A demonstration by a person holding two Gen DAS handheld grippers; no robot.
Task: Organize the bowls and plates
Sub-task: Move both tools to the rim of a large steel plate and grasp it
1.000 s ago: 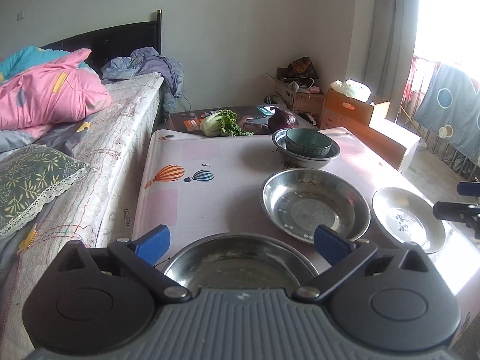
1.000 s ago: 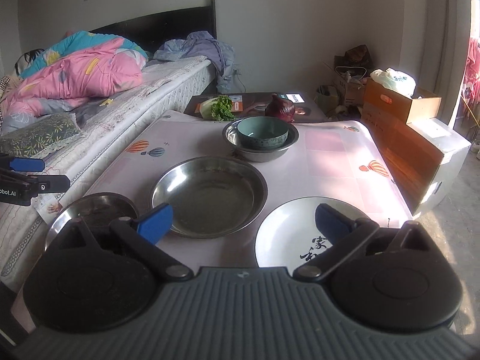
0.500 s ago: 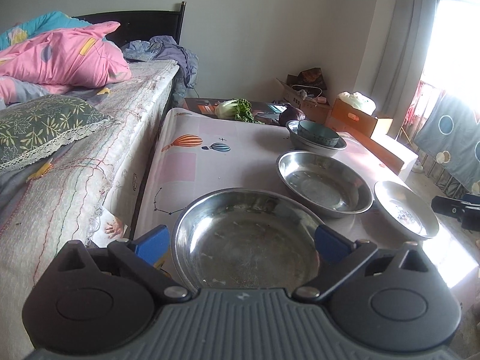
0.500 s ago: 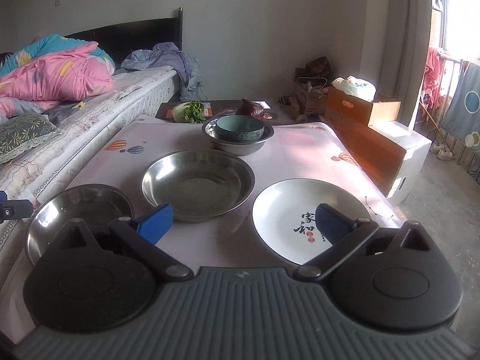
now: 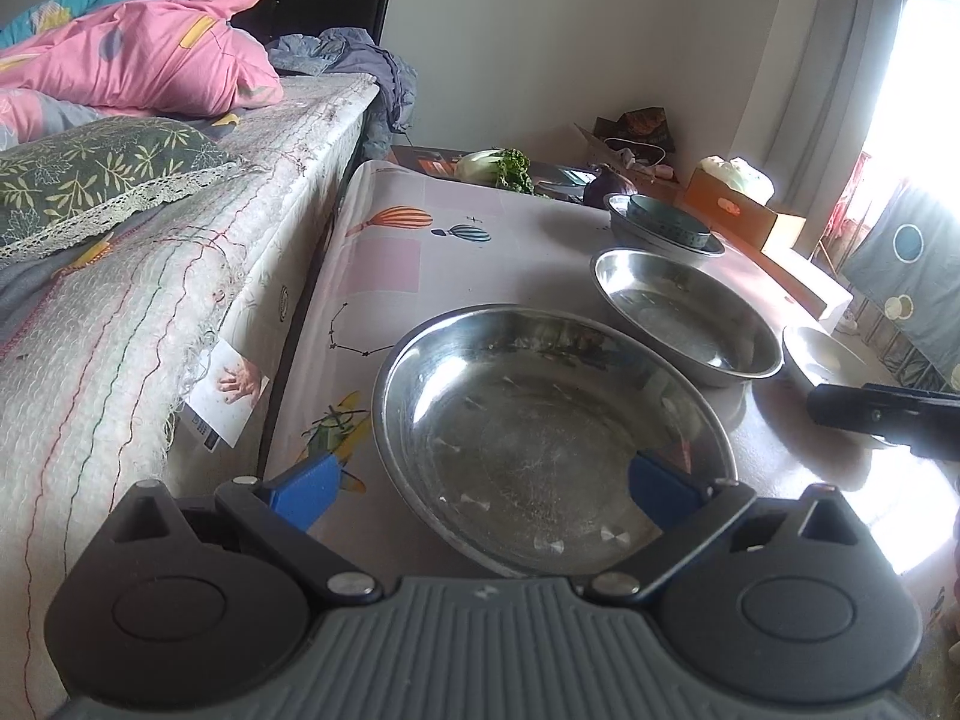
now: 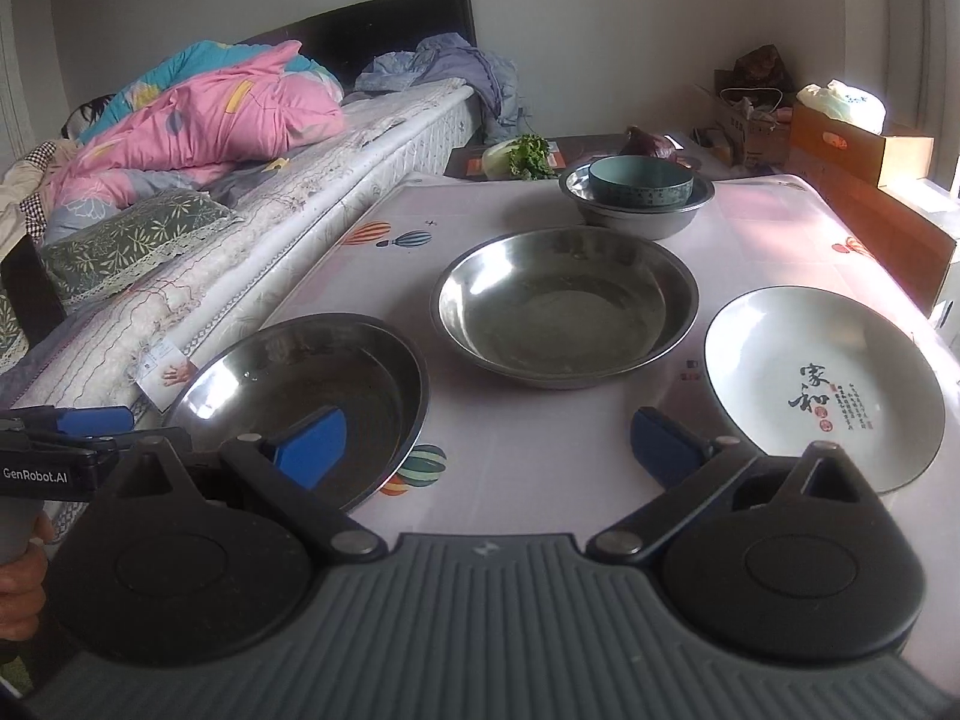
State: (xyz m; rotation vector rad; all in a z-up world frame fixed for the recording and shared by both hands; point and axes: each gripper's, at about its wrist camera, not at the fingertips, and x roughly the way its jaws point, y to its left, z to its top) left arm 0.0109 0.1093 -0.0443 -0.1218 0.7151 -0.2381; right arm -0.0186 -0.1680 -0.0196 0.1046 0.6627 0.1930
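Note:
On the pink tablecloth stand a near steel basin (image 5: 540, 420) (image 6: 300, 378), a middle steel basin (image 5: 684, 312) (image 6: 564, 306), a white plate with red and black characters (image 6: 822, 378) (image 5: 822, 354), and a teal bowl (image 6: 639, 180) (image 5: 666, 225) nested in a far steel basin (image 6: 636, 213). My left gripper (image 5: 486, 483) is open and empty, straddling the near basin's front left rim. My right gripper (image 6: 489, 450) is open and empty, low over the table between the near basin and the plate.
A bed (image 5: 150, 276) with a pink quilt (image 6: 198, 114) runs along the table's left edge. Greens (image 6: 522, 156) and a purple cabbage (image 6: 651, 144) lie on a low table behind. Cardboard boxes (image 6: 852, 138) stand at the right.
The left gripper has dropped and swung left, closer to the near basin. The right gripper has moved left and lower over the table. Both stay open.

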